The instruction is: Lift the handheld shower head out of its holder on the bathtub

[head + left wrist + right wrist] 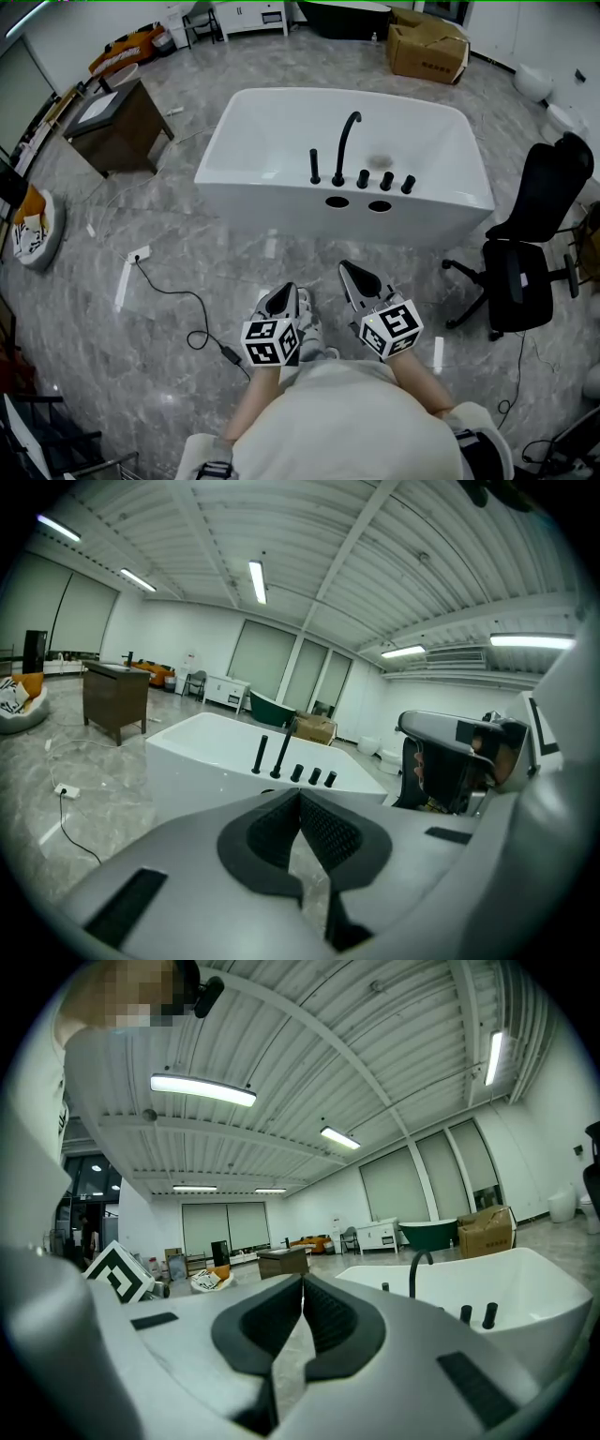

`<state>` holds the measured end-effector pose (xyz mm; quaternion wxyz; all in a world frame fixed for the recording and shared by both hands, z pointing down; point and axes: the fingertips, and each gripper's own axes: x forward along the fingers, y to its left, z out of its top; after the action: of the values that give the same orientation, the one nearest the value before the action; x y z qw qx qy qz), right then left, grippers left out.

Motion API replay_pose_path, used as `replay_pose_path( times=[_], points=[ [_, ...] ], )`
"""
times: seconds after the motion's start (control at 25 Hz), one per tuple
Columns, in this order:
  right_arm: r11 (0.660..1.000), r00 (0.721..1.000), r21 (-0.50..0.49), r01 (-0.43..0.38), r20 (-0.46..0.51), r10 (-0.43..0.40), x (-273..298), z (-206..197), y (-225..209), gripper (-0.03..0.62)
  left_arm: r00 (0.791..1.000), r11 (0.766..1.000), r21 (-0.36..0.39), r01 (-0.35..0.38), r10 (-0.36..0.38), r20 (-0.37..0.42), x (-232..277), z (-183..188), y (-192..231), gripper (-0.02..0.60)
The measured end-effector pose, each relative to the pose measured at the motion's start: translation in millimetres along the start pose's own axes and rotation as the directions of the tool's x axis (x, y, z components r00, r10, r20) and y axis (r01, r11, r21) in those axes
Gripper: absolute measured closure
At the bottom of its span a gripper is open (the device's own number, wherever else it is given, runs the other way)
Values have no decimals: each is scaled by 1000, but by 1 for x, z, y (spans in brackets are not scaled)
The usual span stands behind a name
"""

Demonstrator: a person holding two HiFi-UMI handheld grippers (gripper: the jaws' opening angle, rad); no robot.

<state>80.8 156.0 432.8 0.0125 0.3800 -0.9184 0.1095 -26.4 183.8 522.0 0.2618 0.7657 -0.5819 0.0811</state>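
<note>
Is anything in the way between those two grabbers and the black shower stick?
Nothing visible. Only grey marble floor lies between the left gripper, the right gripper and the white bathtub, whose near rim holds the slim black shower head.

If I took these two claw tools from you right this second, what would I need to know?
Left gripper: jaws together, empty.
Right gripper: jaws together, empty.
Both are held short of the white bathtub, touching nothing.
The handheld shower head, the straight black wand left of the curved spout, stands upright in its holder on the tub's near rim.
Done: nothing yet.
Left: reach it, grip it, lift it out.
</note>
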Motion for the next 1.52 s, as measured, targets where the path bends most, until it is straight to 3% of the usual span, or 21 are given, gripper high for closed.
replay_pose_path(
  times=[0.48,1.12,1.52],
  points=[
    [998,999,-46,43,5,-43,61,27,-58,574,999,999,6,40,-40,-8,83,50,21,561],
    [997,998,-55,61,3,-61,197,66,-107,572,997,997,31,76,-75,-22,177,140,91,561],
    [990,992,-61,127,27,-126,264,78,-136,572,992,990,58,127,-126,-29,233,178,133,561]
  ],
)
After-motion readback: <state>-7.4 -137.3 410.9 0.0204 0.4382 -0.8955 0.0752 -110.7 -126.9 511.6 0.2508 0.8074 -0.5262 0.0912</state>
